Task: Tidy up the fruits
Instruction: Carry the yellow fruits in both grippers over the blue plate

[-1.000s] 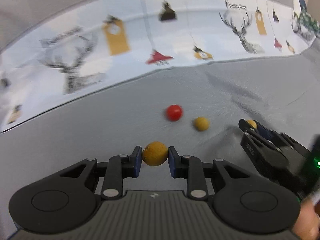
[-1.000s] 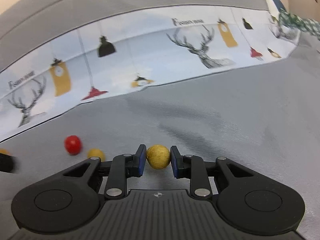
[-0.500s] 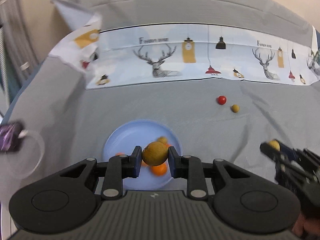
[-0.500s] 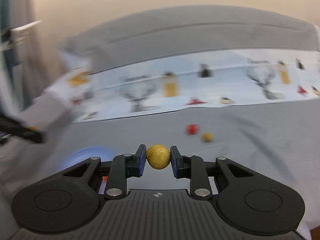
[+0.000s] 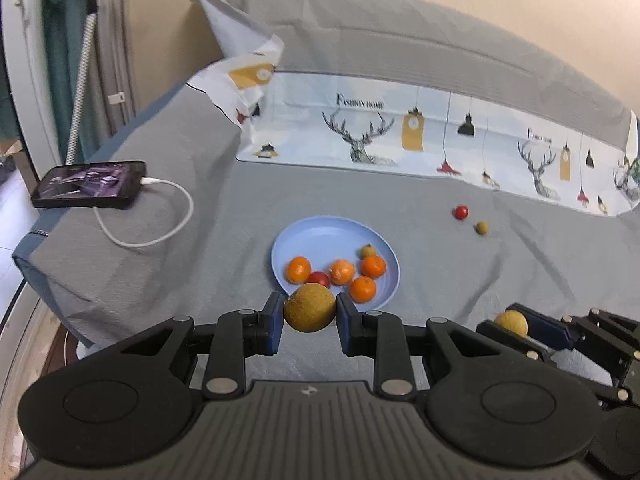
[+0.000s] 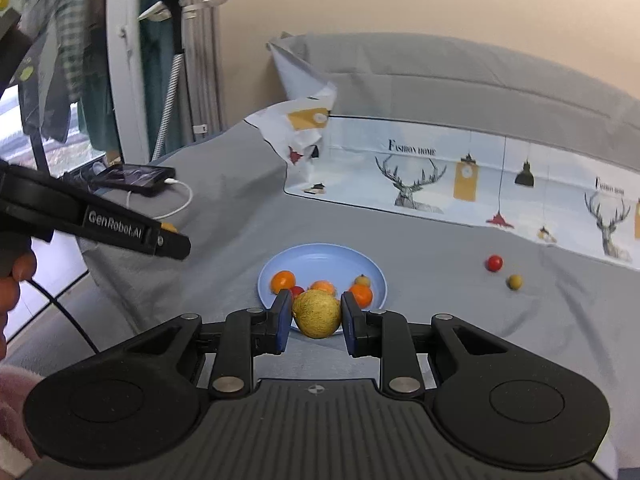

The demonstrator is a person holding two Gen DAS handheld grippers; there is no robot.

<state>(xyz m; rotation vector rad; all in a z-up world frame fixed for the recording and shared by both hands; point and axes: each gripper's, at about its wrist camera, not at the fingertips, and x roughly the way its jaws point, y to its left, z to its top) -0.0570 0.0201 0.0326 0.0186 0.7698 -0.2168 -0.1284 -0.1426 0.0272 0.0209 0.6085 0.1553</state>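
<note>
Now both grippers are clenched on fruit. The left gripper [image 5: 310, 316] grasps a brownish-yellow round fruit [image 5: 310, 308] between its blue pads, and the right gripper [image 6: 316, 320] grasps a paler yellow round fruit [image 6: 317, 314] the same way. Seen from the left wrist, the right gripper sits at about 4 o'clock of the blue plate [image 5: 320, 236]. That plate lies on the grey bedspread [image 5: 224, 216] and holds four oranges, a small red fruit and a small yellowish one, gathered toward its 5 o'clock side. At 2 o'clock of the plate, well apart from it, a red fruit [image 5: 461, 212] and a small yellow-green fruit [image 5: 482, 227] lie near each other. At 10 o'clock lies a phone [image 5: 90, 184] with a white cable [image 5: 176, 220].
</note>
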